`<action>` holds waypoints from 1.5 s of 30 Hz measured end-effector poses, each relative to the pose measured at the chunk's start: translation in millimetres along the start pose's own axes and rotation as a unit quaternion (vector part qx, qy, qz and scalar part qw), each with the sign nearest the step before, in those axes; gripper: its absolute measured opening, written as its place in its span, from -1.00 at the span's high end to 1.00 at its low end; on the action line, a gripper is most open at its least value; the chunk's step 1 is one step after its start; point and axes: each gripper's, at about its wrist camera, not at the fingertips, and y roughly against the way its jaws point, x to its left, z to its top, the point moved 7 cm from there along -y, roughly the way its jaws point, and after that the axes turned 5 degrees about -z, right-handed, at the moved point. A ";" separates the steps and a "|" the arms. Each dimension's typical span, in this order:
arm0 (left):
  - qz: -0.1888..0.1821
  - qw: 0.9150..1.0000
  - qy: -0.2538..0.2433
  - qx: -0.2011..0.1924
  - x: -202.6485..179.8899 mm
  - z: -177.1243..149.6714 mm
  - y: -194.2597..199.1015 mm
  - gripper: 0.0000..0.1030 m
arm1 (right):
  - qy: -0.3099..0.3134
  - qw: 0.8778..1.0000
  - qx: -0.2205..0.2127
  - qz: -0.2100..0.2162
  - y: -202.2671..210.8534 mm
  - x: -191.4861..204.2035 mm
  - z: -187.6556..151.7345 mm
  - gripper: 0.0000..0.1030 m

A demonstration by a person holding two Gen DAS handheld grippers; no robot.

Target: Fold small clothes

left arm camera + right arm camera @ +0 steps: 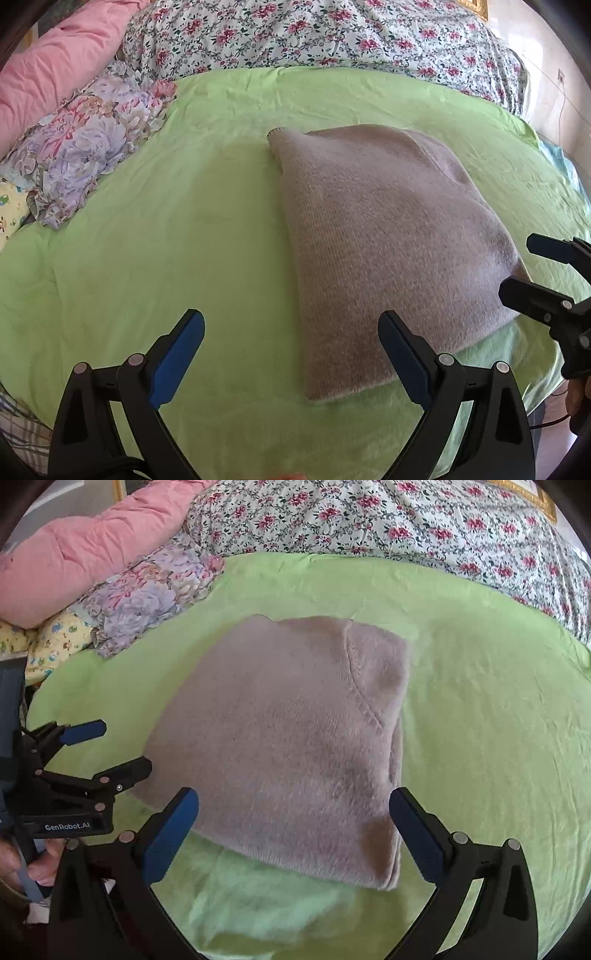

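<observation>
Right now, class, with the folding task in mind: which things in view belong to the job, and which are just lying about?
Belongs to the job:
- grey knitted garment, folded on the green sheet
- left gripper, open
- right gripper, open

Just lying about:
- pink quilt
- flowered bedcover
- lilac floral cloth

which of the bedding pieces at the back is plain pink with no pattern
The pink quilt at the far left. The blanket beside it has small red flowers on white, and the pillow in front has big purple blooms.
</observation>
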 end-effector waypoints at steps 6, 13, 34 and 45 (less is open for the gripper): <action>0.001 1.000 0.000 0.001 2.2 5.1 -3.3 -0.85 | -0.005 1.000 0.005 -0.001 -7.8 -4.9 7.0 -0.99; -0.002 1.000 0.006 0.002 1.9 8.7 -4.8 -0.85 | -0.003 1.000 0.010 0.002 -14.8 -6.9 14.4 -0.99; -0.015 1.000 0.003 -0.019 -7.2 14.6 2.6 -0.85 | -0.014 1.000 -0.001 0.004 -19.2 -15.4 23.0 -0.99; -0.021 1.000 0.006 -0.020 -5.6 16.3 0.6 -0.85 | -0.020 1.000 -0.003 0.006 -19.3 -17.4 23.3 -0.99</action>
